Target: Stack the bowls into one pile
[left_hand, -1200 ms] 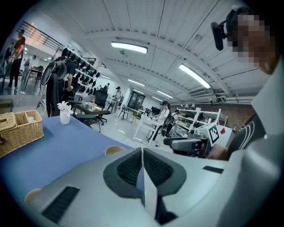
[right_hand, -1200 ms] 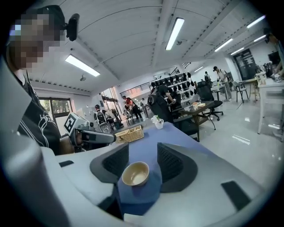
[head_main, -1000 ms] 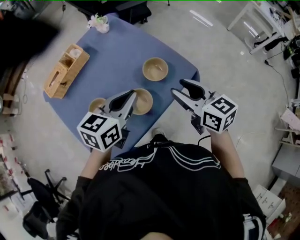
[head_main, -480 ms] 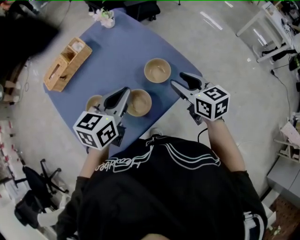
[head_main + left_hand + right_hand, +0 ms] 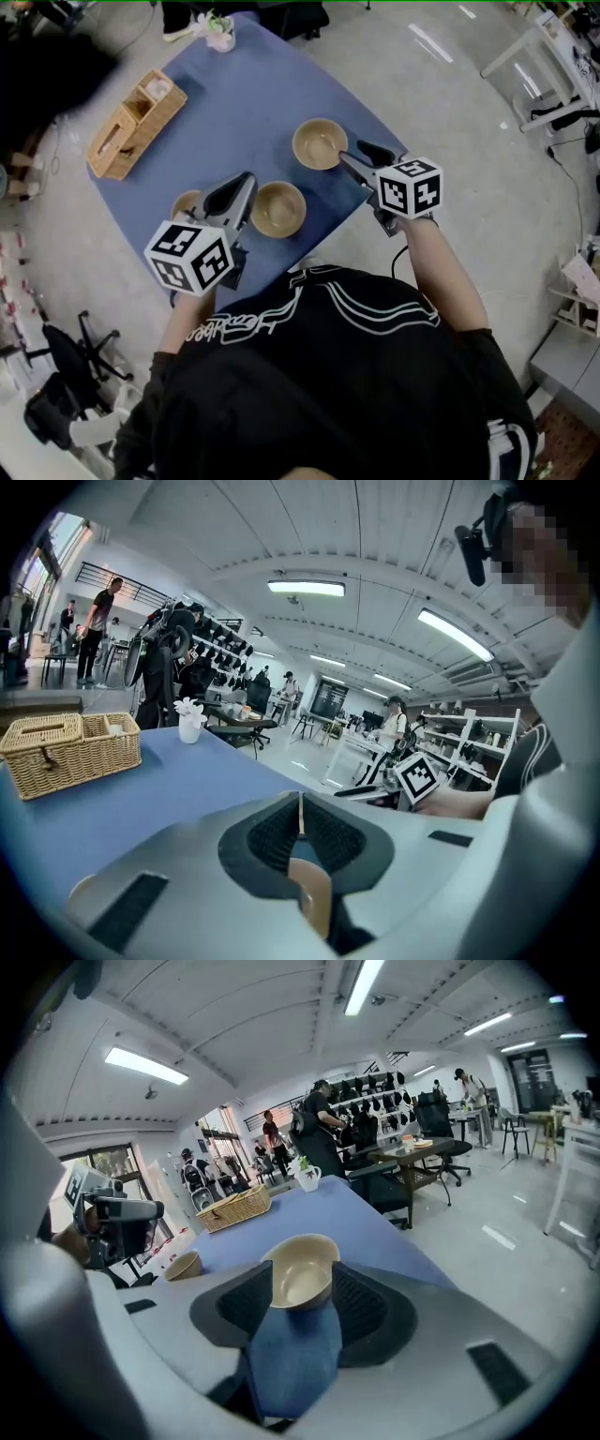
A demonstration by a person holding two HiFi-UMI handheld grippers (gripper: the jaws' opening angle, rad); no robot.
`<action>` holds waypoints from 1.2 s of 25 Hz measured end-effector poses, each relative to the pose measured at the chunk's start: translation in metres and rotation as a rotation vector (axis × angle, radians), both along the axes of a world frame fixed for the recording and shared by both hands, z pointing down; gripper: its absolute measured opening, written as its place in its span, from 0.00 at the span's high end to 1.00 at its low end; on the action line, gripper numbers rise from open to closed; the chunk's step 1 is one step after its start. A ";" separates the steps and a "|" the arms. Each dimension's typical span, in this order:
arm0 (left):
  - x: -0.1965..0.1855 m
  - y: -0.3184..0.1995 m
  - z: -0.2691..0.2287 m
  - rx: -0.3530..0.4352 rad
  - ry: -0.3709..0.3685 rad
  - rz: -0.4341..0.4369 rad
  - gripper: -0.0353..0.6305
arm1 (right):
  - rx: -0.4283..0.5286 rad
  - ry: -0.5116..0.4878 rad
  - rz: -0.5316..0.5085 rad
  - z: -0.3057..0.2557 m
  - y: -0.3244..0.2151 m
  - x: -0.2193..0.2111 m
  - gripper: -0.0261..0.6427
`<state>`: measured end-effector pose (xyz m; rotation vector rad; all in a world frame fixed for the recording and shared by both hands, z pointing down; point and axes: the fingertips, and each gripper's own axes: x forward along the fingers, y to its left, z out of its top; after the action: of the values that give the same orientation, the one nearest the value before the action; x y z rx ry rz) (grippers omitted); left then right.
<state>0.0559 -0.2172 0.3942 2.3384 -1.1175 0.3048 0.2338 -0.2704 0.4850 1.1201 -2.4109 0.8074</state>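
Observation:
Three tan bowls stand on the blue table (image 5: 234, 103). The far bowl (image 5: 319, 143) is just left of my right gripper (image 5: 352, 153), which is open. In the right gripper view this bowl (image 5: 302, 1269) shows between the spread jaws, a short way ahead, and the pads do not touch it. The middle bowl (image 5: 277, 208) sits beside my left gripper (image 5: 246, 180), which is shut and empty. A smaller bowl (image 5: 187, 202) is partly hidden behind it. In the left gripper view the pads of the left gripper (image 5: 300, 803) meet, with a strip of bowl rim (image 5: 314, 897) below them.
A wicker basket (image 5: 136, 127) lies at the table's far left and a white vase of flowers (image 5: 217, 30) at its far corner. The table's near edge and right corner are close to the right gripper. An office chair (image 5: 66, 375) stands on the floor at lower left.
My right gripper has sunk and moved forward to the far bowl, jaws still spread. The left gripper has edged forward and down beside the middle bowl.

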 end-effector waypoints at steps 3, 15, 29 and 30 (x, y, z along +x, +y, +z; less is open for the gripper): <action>-0.007 -0.004 0.004 -0.004 -0.008 -0.014 0.90 | -0.040 -0.002 0.012 0.018 -0.006 0.000 0.64; -0.033 -0.012 0.020 -0.037 -0.011 -0.068 0.90 | -0.188 -0.089 0.081 0.049 -0.029 -0.005 0.70; -0.053 -0.009 0.030 -0.056 -0.020 -0.092 0.90 | -0.227 -0.119 0.149 0.055 -0.039 -0.007 0.86; -0.055 -0.009 0.030 -0.056 -0.019 -0.095 0.90 | -0.229 -0.118 0.155 0.055 -0.039 -0.007 0.87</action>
<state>0.0014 -0.2261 0.4238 2.2301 -1.2088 0.3198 0.2272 -0.3093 0.5400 1.2070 -2.2717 1.1972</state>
